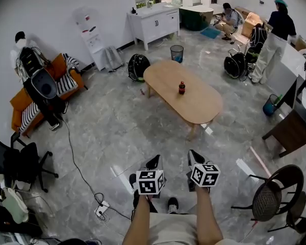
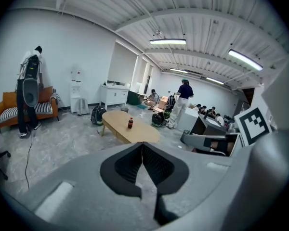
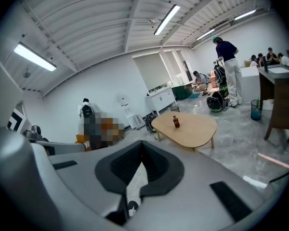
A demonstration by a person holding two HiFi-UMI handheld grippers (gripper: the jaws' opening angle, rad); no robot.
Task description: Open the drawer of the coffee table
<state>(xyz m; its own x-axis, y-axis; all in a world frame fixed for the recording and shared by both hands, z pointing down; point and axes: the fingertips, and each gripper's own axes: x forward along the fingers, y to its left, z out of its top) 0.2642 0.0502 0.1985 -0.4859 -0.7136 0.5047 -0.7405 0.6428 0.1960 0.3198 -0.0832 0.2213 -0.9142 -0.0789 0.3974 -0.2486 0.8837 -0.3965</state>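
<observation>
Coffee table (image 1: 196,103): at 12 o'clock from me, well apart across the floor; no drawer front shows from here.
Approach: I judge I must walk up and find the drawer face before parting any jaws.
Chair (image 1: 269,198): 3 o'clock, beside my route.
Cable (image 1: 76,162): 9 o'clock, a trip risk.
Left gripper (image 1: 154,162): jaws pressed together, empty.
Right gripper (image 1: 196,157): the same.
Bottle (image 1: 181,88): upright on the tabletop; a jerked drawer may topple it.
</observation>
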